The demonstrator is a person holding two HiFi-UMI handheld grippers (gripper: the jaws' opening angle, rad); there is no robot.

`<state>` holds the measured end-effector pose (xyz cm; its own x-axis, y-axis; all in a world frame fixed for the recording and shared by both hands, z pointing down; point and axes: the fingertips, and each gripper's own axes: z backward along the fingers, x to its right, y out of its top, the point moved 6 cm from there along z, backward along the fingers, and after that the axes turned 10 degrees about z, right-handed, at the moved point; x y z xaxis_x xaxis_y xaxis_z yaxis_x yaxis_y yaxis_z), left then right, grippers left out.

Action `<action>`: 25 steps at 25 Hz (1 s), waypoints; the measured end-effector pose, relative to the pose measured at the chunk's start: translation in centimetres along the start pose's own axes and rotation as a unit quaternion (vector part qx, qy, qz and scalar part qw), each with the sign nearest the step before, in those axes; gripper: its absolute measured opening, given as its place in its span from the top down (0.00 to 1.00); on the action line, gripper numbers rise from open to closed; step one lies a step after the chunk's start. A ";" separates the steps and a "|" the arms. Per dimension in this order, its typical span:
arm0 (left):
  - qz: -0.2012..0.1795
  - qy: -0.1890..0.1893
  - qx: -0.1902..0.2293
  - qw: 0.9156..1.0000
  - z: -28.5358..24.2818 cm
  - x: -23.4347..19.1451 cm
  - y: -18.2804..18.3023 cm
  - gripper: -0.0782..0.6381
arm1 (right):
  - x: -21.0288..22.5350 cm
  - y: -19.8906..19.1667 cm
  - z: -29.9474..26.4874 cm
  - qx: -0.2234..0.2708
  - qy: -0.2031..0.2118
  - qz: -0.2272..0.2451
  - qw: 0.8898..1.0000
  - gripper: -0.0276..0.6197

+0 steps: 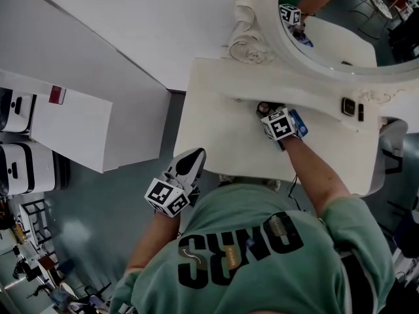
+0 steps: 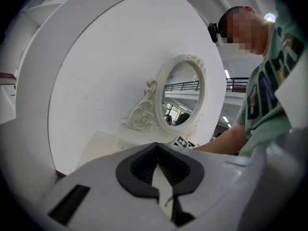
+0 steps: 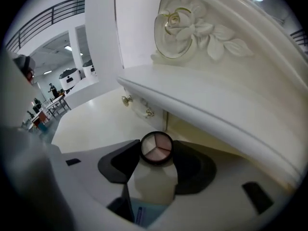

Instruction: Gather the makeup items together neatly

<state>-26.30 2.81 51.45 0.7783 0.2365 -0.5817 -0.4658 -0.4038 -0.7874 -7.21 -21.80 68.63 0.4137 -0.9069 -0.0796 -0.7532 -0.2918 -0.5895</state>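
Seen from the head, the round compact [image 3: 156, 147] is mostly covered by the right hand-held gripper [image 1: 268, 113]; only a dark rim shows at its tip. The right gripper view shows it plainly: an open palette of three pale shades, lying on the cream surface [image 1: 222, 129] just in front of the raised ledge [image 1: 314, 93] and near two small drawer knobs [image 3: 127, 100]. The two dark pads meet its rim on either side, clamped on it.

Further right on the ledge lie a dark square case [image 1: 349, 106] and, just beside it, a slim dark item [image 1: 361, 112]. Both are too small to identify. The oval mirror [image 2: 182, 95] is cut off at the top of the head view.

The right forearm stretches forward across the surface to the ledge. The left arm is bent and held low, with the left hand-held gripper [image 1: 193, 157] at the surface's near-left corner, well apart from the makeup. Its jaws are together with nothing between them.
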 end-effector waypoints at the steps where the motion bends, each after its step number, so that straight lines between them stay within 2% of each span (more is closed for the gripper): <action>1: -0.001 -0.001 0.000 1.000 0.0 0.0 0.0 0.88 | -0.5 0.0 0.4 0.001 0.005 0.011 1.000 0.63; 4: -0.005 -0.009 -0.001 1.000 -0.7 0.7 0.2 0.88 | -1.4 -0.6 3.2 0.025 0.018 0.026 0.999 0.64; 7: -0.010 -0.032 -0.006 0.999 -2.8 2.2 0.2 0.88 | 0.1 -1.4 8.4 0.065 0.001 0.011 0.998 0.64; 11: -0.013 -0.065 -0.016 0.998 -6.0 4.9 -0.2 0.88 | 6.3 -3.2 16.4 0.099 -0.072 -0.033 0.992 0.64; 14: -0.016 -0.089 -0.023 0.996 -8.4 7.3 -0.6 0.88 | 12.0 -5.3 20.5 0.087 -0.131 -0.058 0.986 0.64; 16: -0.021 -0.102 -0.029 0.994 -9.8 8.8 -0.9 0.88 | 15.0 -6.6 21.9 0.071 -0.151 -0.067 0.984 0.64; 20: -0.028 -0.117 -0.037 0.992 -11.7 11.1 -1.0 0.88 | 18.3 -7.8 22.3 0.046 -0.146 -0.071 0.986 0.64; 25: -0.030 -0.110 -0.041 0.993 -12.3 11.8 -1.3 0.88 | 19.3 -7.9 20.1 0.014 -0.119 -0.063 0.991 0.63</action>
<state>-11.32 -4.76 48.15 0.6882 0.4460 -0.5722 -0.3782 -0.4525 -0.8076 17.00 -30.91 55.62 0.6145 -0.7660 -0.1888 -0.6752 -0.3869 -0.6280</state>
